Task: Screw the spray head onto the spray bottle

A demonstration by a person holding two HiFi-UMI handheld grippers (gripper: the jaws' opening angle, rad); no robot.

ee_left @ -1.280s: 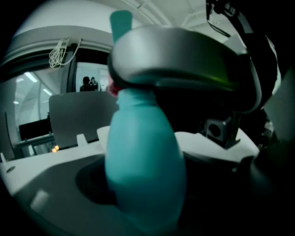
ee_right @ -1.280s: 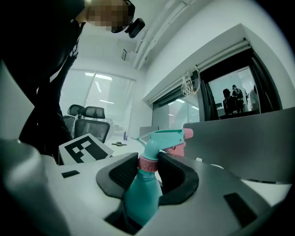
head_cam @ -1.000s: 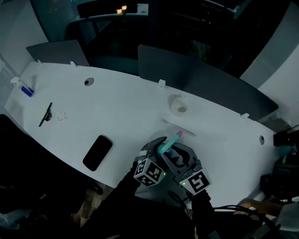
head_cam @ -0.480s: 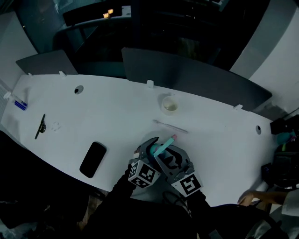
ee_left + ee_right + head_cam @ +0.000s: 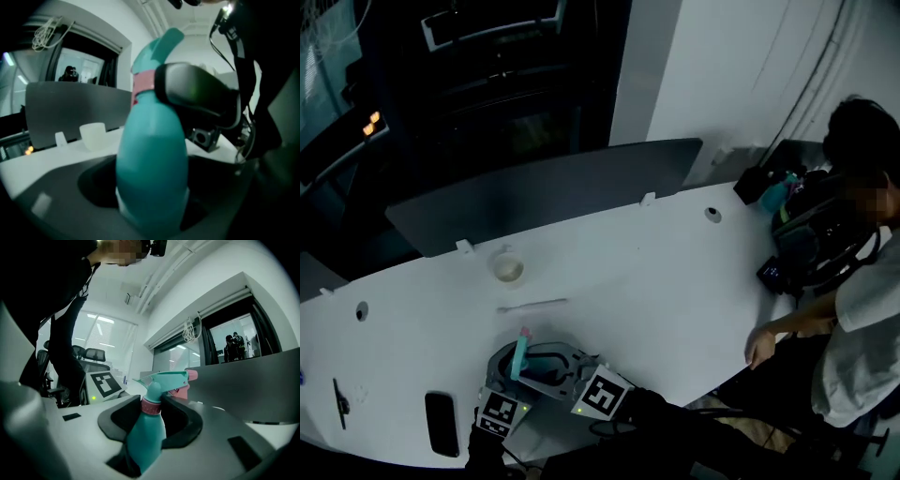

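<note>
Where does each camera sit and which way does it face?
Head view: on the head, down at the table; left hand-held gripper and right hand-held gripper show.
Left gripper view: on the left one, along its jaws at the bottle.
Right gripper view: on the right one, along its jaws at the spray head.
All share the bottle.

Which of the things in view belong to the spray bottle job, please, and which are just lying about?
Job in hand:
spray bottle, held in the left gripper
spray head, its pink collar gripped by the right gripper

Lying about on the table:
cup
thin stick
phone
small black tool
</note>
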